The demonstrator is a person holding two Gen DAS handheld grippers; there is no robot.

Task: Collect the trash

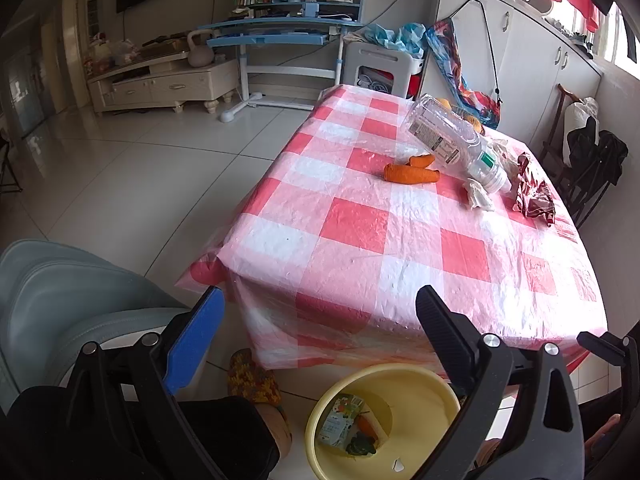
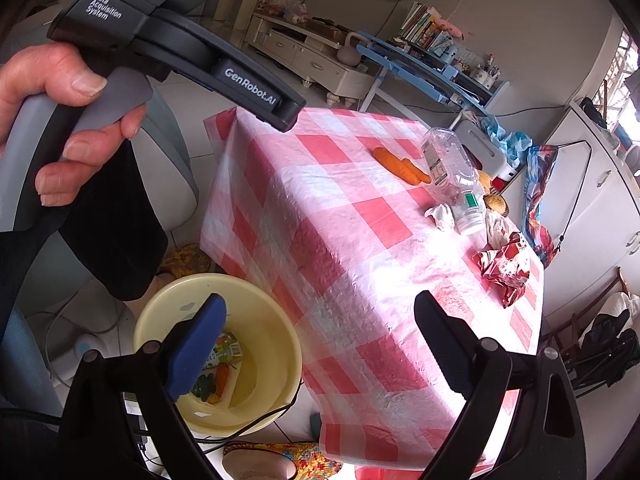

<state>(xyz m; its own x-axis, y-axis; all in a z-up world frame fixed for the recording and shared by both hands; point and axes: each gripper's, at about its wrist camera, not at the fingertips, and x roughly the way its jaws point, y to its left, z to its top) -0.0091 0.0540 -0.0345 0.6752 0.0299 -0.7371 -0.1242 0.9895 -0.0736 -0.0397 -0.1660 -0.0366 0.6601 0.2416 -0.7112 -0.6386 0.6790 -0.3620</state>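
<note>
Both your left hand-held gripper (image 1: 320, 320) and right hand-held gripper (image 2: 320, 320) hang released and empty. The plastic bottle (image 1: 456, 140) lies across the tabletop (image 1: 360, 240); its round body could roll away when pinched.

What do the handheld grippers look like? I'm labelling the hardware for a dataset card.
Both grippers are black plastic with silver bolts. Each pairs one finger carrying a blue pad with one ribbed black finger. The left gripper has a grey handle and white "GenRobot.AI" and "Data Acquisition System" lettering. A black sleeve hangs below it.
</note>
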